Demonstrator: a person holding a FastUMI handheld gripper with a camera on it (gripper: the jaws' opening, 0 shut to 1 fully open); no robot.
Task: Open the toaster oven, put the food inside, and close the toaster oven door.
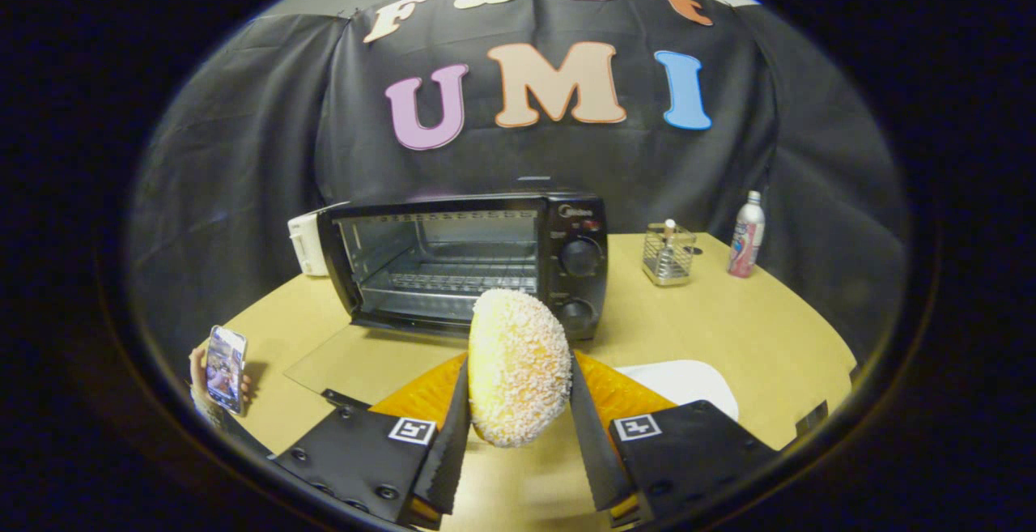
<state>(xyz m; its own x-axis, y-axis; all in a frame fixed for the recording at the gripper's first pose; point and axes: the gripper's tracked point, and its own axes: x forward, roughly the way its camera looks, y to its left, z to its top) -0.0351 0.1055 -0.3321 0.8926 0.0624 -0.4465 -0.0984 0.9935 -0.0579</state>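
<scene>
On tan tabletop [728,329], gripper [518,427] clamps the yellow crumb-coated oval food [518,366] upright between both fingers; black toaster oven [469,261], glass door lowered, stands directly ahead.

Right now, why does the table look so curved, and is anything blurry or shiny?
In the gripper view, the fisheye lens bows the table. The breaded food clamped in the gripper is sharp, its crumbs distinct. The toaster oven, with its glass door down, is slightly soft. The door shows only a faint sheen.

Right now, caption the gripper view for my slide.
Tongs shut on crumbed food, facing the open toaster oven on the table.
</scene>
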